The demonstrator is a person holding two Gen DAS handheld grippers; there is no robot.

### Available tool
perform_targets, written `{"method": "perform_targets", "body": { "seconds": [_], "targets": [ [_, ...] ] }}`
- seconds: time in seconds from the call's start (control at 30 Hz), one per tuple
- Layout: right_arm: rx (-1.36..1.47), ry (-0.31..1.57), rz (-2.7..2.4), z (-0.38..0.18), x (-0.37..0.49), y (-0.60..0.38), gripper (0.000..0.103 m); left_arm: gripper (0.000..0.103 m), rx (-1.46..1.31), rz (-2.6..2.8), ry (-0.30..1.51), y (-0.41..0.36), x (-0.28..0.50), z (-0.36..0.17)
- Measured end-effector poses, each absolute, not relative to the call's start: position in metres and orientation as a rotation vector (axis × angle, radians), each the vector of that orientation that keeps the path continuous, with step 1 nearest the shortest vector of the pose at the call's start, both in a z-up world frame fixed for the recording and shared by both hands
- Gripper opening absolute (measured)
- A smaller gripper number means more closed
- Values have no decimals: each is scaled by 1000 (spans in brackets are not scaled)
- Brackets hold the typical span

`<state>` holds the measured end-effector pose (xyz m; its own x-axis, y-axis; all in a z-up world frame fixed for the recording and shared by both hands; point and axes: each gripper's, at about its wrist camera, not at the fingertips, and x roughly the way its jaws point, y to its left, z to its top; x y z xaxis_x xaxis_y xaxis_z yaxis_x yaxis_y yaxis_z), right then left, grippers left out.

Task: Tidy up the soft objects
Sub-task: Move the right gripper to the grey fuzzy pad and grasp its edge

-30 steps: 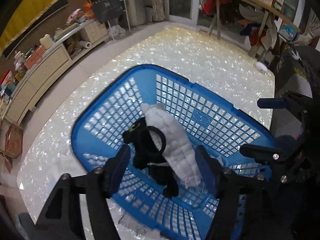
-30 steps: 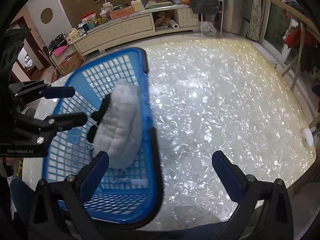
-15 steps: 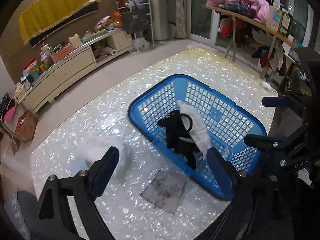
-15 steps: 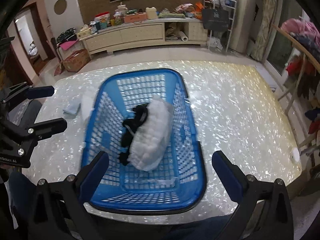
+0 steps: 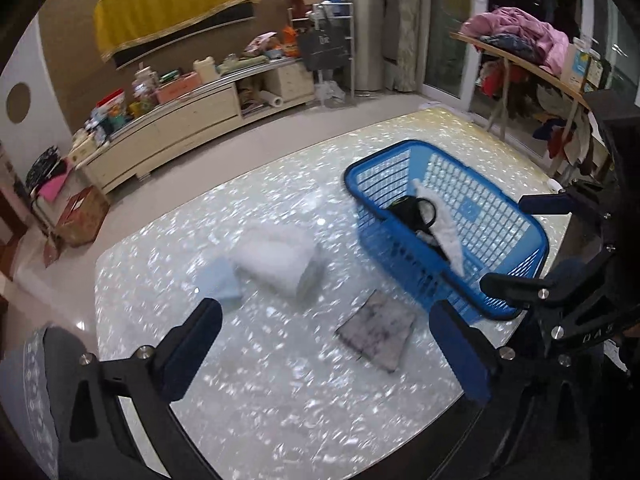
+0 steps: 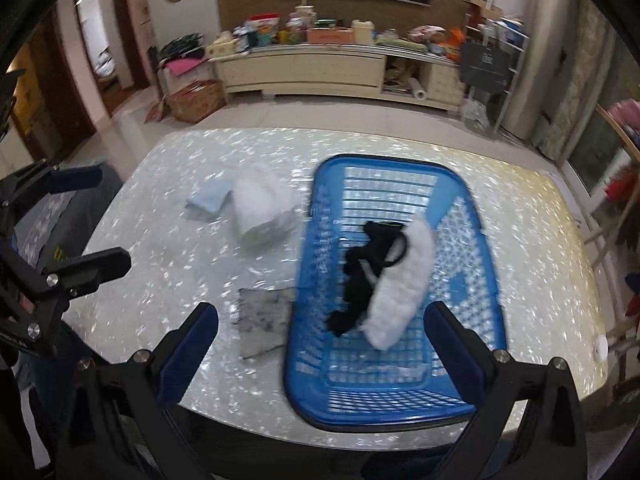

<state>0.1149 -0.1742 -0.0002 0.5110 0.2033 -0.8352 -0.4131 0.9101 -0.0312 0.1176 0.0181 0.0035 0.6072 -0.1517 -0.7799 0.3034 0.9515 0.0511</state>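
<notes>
A blue plastic basket (image 6: 312,264) (image 5: 516,280) stands on the pearly white table (image 5: 280,380). It holds a black soft item (image 6: 360,276) (image 5: 412,210) and a white fluffy cloth (image 6: 404,292) (image 5: 444,224). On the table left of it lie a folded white cloth (image 5: 276,264) (image 6: 260,208), a light blue cloth (image 5: 220,284) (image 6: 210,200) and a grey square cloth (image 5: 376,330) (image 6: 262,316). My left gripper (image 5: 324,352) is open and empty, above the table before the grey cloth. My right gripper (image 6: 320,352) is open and empty, above the basket's near edge.
The table's near edge runs just under both grippers. A long cream cabinet (image 6: 304,68) loaded with clutter stands along the far wall. A cardboard box (image 6: 196,100) sits on the floor. A rack with clothes (image 5: 520,44) stands at the right.
Both grippers have pulled back and up from the basket, and the left view has swung left. The cloths on the table have come into view. Both stay open.
</notes>
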Motion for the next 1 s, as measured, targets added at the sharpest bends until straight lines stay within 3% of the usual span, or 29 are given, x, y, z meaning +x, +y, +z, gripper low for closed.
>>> {"method": "perform_targets", "body": {
  "seconds": [0.73,1.0],
  "targets": [
    [-444,1116,557,-86,100,-48,103,103,44,-154,1034,116,68,-80],
    [-445,1206,537,-121,113,-43,95,103,31,-143,1110,122,77,-122]
  ]
}}
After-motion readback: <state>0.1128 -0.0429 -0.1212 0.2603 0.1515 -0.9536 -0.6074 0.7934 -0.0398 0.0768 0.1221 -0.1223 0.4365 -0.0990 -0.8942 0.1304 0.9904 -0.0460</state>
